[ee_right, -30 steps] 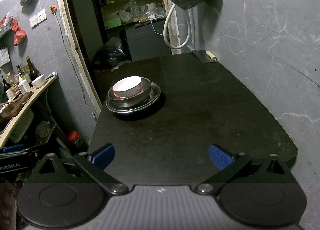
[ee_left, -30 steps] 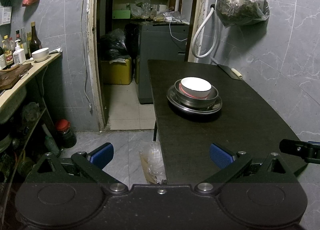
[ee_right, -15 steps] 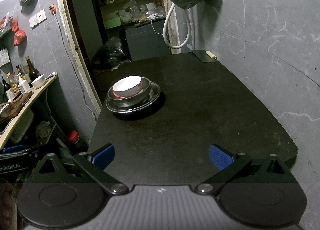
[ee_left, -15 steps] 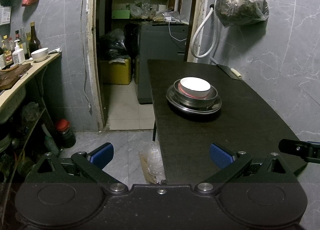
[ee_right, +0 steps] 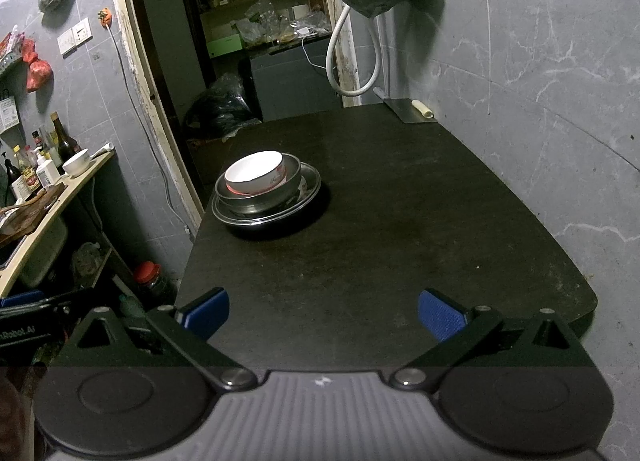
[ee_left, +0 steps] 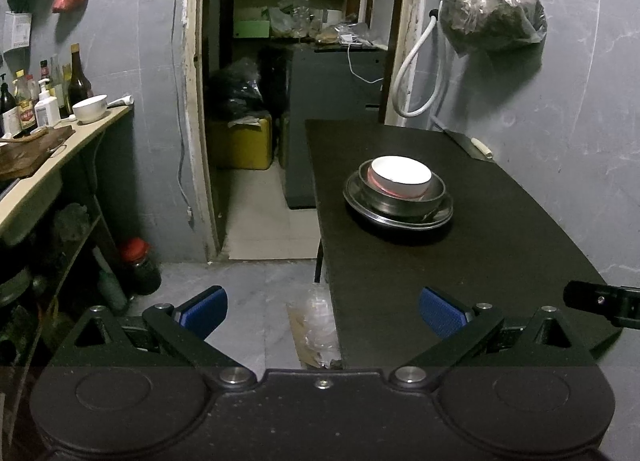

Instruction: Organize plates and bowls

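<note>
Right wrist view is showing the nested stack, white bowl in steel bowl on plate, sitting ahead-left on the table, nearer the right gripper than the left gripper, both gaping wide and empty.

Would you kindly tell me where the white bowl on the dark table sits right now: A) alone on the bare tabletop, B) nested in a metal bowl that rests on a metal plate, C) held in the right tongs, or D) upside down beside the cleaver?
B: the white bowl sits upright inside the metal bowl, which rests on the metal plate; both tongs are open and well short of it.
</note>
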